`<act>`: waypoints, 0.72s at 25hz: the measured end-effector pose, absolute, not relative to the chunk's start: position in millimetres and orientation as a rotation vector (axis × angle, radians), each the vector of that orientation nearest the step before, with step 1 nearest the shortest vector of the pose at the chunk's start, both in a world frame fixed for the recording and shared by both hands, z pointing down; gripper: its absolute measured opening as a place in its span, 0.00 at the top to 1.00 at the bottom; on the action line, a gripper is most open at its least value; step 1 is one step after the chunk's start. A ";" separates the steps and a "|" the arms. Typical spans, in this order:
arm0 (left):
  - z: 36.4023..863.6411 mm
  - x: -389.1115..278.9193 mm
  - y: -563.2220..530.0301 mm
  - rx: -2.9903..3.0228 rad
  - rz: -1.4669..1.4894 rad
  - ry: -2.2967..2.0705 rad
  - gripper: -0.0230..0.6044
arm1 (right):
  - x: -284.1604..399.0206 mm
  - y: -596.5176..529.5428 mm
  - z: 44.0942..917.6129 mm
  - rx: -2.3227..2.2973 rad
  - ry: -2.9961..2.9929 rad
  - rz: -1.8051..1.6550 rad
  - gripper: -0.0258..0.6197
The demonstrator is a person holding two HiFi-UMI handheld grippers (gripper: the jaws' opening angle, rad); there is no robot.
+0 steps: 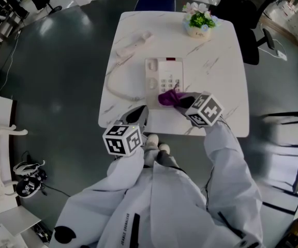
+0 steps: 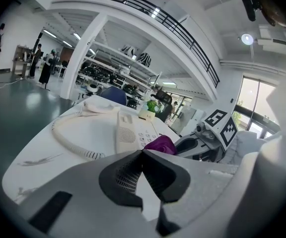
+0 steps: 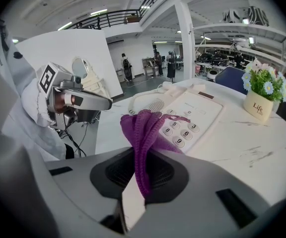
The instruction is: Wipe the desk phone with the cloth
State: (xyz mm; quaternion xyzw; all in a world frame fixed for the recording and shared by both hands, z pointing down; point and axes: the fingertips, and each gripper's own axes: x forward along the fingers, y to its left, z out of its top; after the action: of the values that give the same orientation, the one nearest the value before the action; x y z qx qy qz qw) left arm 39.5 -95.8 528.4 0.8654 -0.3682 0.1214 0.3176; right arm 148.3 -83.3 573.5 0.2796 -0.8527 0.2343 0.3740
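In the head view, a white marble-patterned square table (image 1: 216,61) is seen in the upper middle of the frame. A cream push-button desk phone (image 1: 163,76) is placed at its centre, with the matching cream handset (image 1: 134,44) laid off the cradle toward the upper left and joined to it by a coiled white cord (image 1: 116,86). A purple knitted cloth (image 1: 168,97) is laid over the phone's lower right corner and is gripped by the right gripper (image 1: 180,102). The left gripper (image 1: 137,115) is held at the table's lower edge, apart from the phone. A small white pot of flowers (image 1: 198,22) is set near the upper right corner.

In the left gripper view, the jaws of the left gripper (image 2: 143,155) are seen pressed together with nothing between them; the phone and cloth are seen beyond, at centre frame.

In the right gripper view, the jaws of the right gripper (image 3: 142,170) are clamped on the cloth (image 3: 142,128), whose free end is draped against the keypad.
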 end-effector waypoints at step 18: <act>522.3 38.1 -84.5 2.278 0.294 -1.010 0.97 | 140.2 -58.4 579.0 0.671 -2.196 0.603 0.90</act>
State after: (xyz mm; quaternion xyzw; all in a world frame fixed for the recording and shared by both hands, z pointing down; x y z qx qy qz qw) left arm 38.1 -84.5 522.3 0.8629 -0.3825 0.1114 0.3110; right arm 140.2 -58.4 579.0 0.2620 -0.8578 0.2353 0.3743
